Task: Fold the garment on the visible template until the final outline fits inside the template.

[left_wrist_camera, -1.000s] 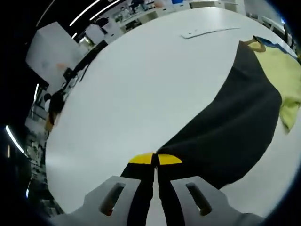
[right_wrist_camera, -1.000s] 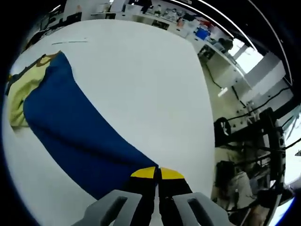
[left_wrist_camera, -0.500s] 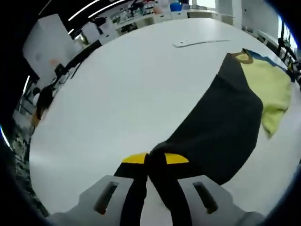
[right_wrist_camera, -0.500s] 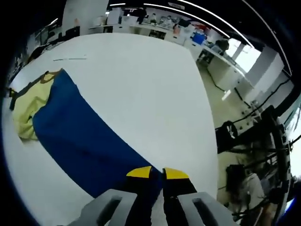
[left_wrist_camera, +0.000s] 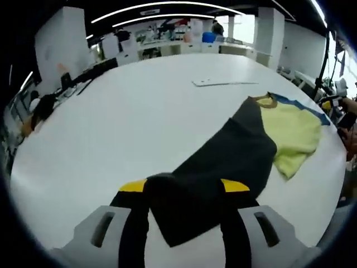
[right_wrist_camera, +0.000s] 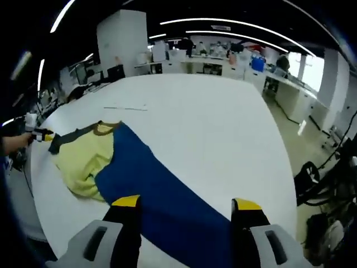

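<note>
My left claw (left_wrist_camera: pixel 184 187) stands wide apart, the dark end of the shirt (left_wrist_camera: pixel 234 151) lying loose between its jaws on the white surface (left_wrist_camera: pixel 128 117). The shirt's yellow part spreads beyond. My right claw (right_wrist_camera: pixel 187 204) is spread apart too, over the shirt's blue stretch (right_wrist_camera: pixel 162 184).

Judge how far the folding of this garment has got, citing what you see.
Done: little; the garment lies long across the white table, its yellow part bunched at the far end. In hand: nothing; the left gripper and the right gripper are open over the near edge. Left: all the folds.
</note>
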### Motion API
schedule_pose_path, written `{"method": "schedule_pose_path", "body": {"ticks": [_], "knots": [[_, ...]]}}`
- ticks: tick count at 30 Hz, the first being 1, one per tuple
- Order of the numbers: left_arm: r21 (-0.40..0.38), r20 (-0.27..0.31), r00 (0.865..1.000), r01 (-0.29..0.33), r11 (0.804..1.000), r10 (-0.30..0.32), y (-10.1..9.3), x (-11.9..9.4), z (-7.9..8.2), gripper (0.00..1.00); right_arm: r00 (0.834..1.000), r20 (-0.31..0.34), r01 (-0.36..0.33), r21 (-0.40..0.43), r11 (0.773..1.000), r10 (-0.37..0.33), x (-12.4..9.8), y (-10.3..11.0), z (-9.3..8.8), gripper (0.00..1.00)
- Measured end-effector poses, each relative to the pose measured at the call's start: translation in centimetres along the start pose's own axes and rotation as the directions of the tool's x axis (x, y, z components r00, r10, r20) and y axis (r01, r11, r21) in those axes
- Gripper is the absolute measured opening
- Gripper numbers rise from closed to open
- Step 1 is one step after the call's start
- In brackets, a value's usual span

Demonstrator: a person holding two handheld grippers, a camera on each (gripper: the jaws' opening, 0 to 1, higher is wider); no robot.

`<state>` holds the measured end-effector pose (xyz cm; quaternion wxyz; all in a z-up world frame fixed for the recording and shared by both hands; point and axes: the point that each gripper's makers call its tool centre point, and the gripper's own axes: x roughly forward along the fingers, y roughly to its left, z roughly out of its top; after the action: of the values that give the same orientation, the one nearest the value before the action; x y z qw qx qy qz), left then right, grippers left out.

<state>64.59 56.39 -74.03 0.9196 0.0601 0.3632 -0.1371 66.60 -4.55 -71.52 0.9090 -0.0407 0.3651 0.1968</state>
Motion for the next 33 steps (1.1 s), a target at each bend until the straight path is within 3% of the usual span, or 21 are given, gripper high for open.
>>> {"method": "schedule_pose_path", "body": {"ticks": [6, 16, 23, 28, 29, 30, 33], "knots": [[0.017, 0.049, 0.997, 0.054, 0.998, -0.054, -2.1, -0.8, 0.2, 0.64, 0.991, 0.025, -0.125, -0.096, 0.987, 0.128, 0.3, 4.9, 1.5, 0.84], [0.077, 0.128, 0.983, 0.120, 0.990, -0.130, -5.4, -2.8, 0.6, 0.87, 0.959, 0.018, -0.270, -0.235, 0.934, 0.282, 0.5, 12.2, 3.0, 0.92], [0.161, 0.133, 0.976, 0.148, 0.976, -0.170, -7.6, -4.3, 0.0, 0.91, 0.921, -0.025, -0.376, -0.321, 0.869, 0.389, 0.7, 17.3, 3.3, 0.87], [0.164, 0.144, 0.966, 0.189, 0.968, -0.213, -9.5, -5.5, -0.5, 0.95, 0.887, -0.067, -0.446, -0.378, 0.811, 0.457, 1.0, 21.3, 2.5, 0.85], [0.164, 0.150, 0.964, 0.195, 0.967, -0.220, -9.9, -5.7, -0.5, 0.96, 0.884, -0.069, -0.453, -0.374, 0.809, 0.463, 1.1, 21.6, 2.5, 0.83], [0.163, 0.159, 0.960, 0.206, 0.965, -0.232, -10.4, -5.9, -0.4, 0.96, 0.869, -0.079, -0.481, -0.366, 0.796, 0.489, 1.3, 22.9, 2.1, 0.83], [0.154, 0.176, 0.949, 0.237, 0.959, -0.263, -11.2, -6.3, -0.5, 0.99, 0.859, -0.108, -0.500, -0.386, 0.775, 0.500, 1.9, 24.3, 1.2, 0.81]]}}
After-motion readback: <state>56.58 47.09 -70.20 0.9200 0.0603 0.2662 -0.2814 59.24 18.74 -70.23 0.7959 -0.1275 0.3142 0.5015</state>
